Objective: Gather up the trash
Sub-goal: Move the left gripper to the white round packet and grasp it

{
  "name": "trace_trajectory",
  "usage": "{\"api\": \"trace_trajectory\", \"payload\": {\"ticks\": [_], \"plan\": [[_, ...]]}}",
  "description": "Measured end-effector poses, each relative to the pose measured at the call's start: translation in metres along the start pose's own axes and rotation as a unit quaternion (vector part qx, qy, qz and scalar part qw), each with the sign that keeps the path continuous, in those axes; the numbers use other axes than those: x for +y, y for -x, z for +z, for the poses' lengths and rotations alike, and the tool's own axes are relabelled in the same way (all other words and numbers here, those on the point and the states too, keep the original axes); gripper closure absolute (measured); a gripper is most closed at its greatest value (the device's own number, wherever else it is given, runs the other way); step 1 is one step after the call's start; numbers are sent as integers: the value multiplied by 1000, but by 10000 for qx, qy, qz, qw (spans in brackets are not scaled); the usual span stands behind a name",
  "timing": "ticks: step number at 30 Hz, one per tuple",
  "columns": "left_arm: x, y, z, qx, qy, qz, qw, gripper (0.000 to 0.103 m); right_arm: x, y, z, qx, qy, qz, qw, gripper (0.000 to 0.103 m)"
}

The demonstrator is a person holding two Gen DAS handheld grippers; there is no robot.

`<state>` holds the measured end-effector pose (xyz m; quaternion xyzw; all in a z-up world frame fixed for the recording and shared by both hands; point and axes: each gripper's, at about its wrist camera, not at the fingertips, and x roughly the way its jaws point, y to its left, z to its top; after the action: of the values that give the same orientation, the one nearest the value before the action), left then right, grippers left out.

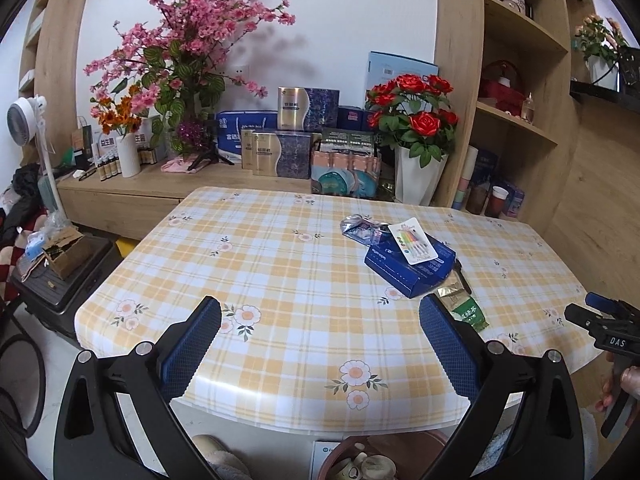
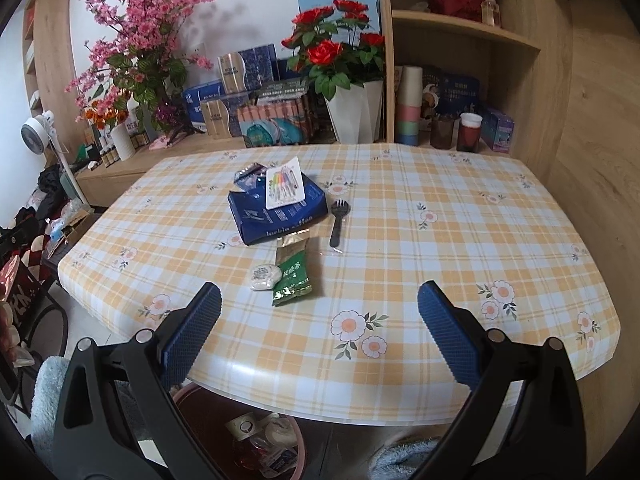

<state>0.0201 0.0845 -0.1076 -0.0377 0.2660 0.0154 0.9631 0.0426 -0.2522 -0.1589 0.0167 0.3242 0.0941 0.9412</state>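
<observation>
Trash lies on the checked table [image 2: 400,220]: a flattened blue carton [image 2: 276,210] with a white card [image 2: 285,188] on it, a crumpled foil wrapper [image 2: 248,176] behind it, a green tea packet [image 2: 292,272], a small white wrapped piece [image 2: 264,277] and a black plastic fork [image 2: 338,222]. The carton [image 1: 410,266], wrapper [image 1: 360,228] and green packet [image 1: 466,310] also show in the left wrist view. My left gripper [image 1: 320,340] and right gripper [image 2: 320,332] are both open and empty above the table's near edge. A reddish bin [image 2: 248,440] with trash in it stands under the table edge.
A low wooden shelf [image 1: 152,188] behind the table holds boxes, flower vases and bottles. A tall shelf unit [image 2: 460,80] with cups stands at the right. A fan [image 1: 28,120], a black case and clutter are on the left floor. The right gripper's body [image 1: 608,328] shows at the right edge.
</observation>
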Motion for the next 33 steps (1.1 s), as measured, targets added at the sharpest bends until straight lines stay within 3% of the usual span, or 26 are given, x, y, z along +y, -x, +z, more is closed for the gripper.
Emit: {"api": "trace_trajectory", "payload": {"ticks": [8, 12, 14, 18, 23, 28, 33], "plan": [[-40, -54, -11, 405, -432, -440, 9973, 6, -16, -38, -2, 238, -156, -28, 9996, 6], [-68, -87, -16, 599, -794, -896, 9910, 6, -27, -58, 1, 353, -252, -9, 9991, 6], [-82, -110, -18, 819, -877, -1347, 9836, 6, -30, -67, 2, 405, -257, -32, 9988, 6], [-110, -147, -24, 1141, -1217, -1734, 9706, 11, -35, -84, 3, 515, -300, 30, 9982, 6], [-140, -195, -36, 1726, -1554, -2299, 9451, 19, -41, -102, 3, 609, -334, 82, 9975, 7], [-155, -223, -44, 1991, -1801, -2395, 9331, 27, -43, -112, 3, 669, -336, 126, 9971, 7], [-170, -241, -49, 2163, -1982, -2315, 9275, 29, -44, -117, 1, 722, -341, 149, 9967, 7]]}}
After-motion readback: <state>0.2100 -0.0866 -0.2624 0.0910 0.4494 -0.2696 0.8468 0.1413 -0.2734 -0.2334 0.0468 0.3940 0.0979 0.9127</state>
